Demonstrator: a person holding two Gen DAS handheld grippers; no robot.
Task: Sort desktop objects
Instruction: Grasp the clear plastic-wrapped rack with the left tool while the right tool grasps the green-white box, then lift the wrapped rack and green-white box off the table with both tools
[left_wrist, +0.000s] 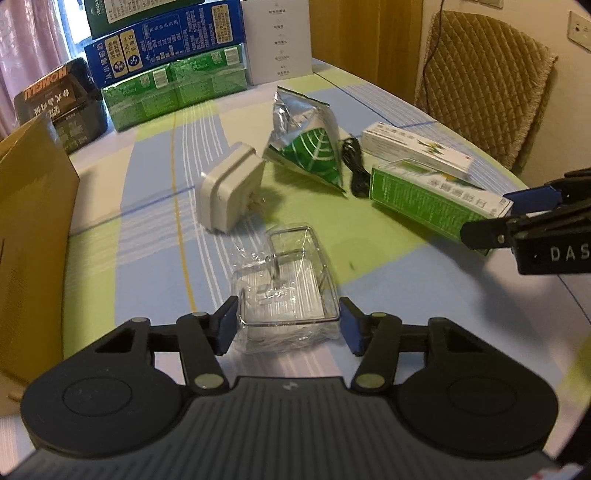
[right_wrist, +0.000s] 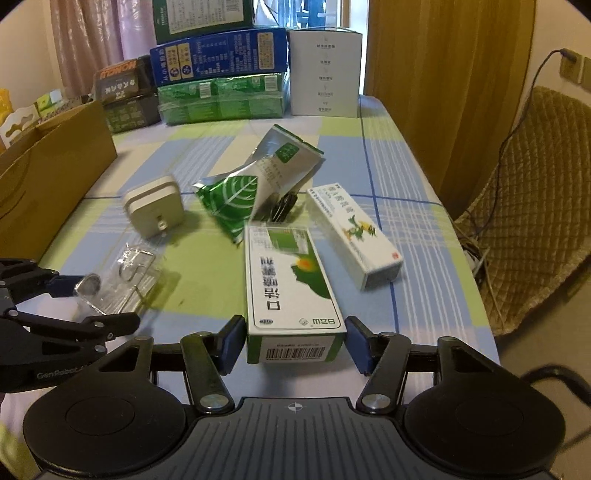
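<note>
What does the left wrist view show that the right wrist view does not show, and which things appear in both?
Only the left wrist view shows the left tongs open around the clear plastic box. Only the right wrist view shows the barcode end of the green and white box between the open right tongs, plus the wall socket. Both show the white adapter, the foil pouch and the cardboard box.

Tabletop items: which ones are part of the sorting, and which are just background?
To sort: clear plastic pack, green-white box, white adapter, foil pouch, black cable, slim white box.

Background: stacked cartons, cardboard box, chair.
</note>
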